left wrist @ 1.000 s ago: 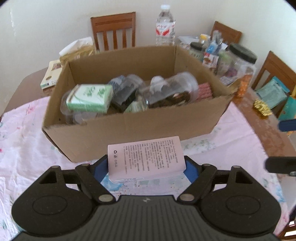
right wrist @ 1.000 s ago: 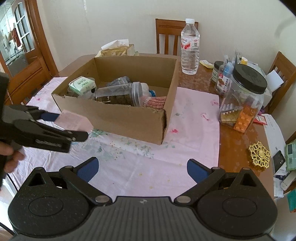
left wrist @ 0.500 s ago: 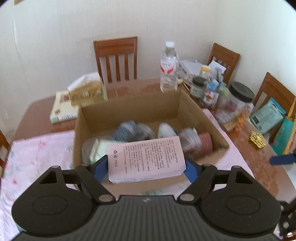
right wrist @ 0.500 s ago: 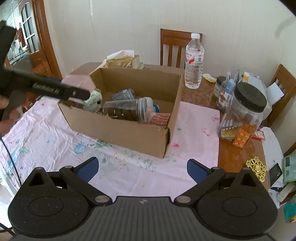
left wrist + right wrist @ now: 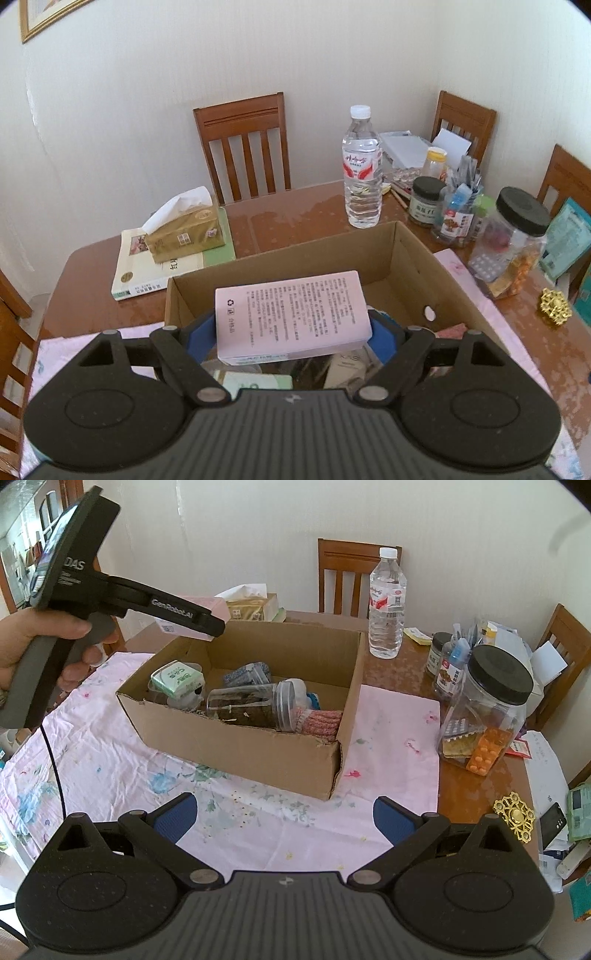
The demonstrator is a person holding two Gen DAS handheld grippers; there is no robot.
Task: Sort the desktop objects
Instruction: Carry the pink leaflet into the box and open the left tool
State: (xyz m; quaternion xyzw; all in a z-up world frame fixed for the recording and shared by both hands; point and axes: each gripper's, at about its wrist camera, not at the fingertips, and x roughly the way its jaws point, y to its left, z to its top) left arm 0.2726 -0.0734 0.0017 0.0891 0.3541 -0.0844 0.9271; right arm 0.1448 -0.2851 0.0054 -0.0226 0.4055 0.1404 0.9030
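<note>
Left hand-held gripper (image 5: 293, 328) is clenched on a pale pink box (image 5: 291, 314), its blue pads pressed to the box's two short ends, printed face up. In the right wrist view the same pink box (image 5: 192, 613) hangs in the air above the left rear corner of the open cardboard box (image 5: 240, 746), clear of its rim, with a person's hand (image 5: 33, 642) wrapped around the grip. Right hand-held gripper (image 5: 284, 816) is released, its pads spread wide with nothing between them, held over the flowered pink cloth (image 5: 110, 757) in front of the carton.

Inside the cardboard box lie a green-and-white packet (image 5: 177, 677), a clear jar (image 5: 251, 709) on its side and a pink knitted piece (image 5: 321, 723) in the near right corner. On the tabletop (image 5: 476, 794) behind and beside the carton stand a water bottle (image 5: 387, 605), a tissue box (image 5: 184, 232) resting on a book (image 5: 147, 273), a black-lidded jar (image 5: 487, 709) and a gold ornament (image 5: 515, 814).
</note>
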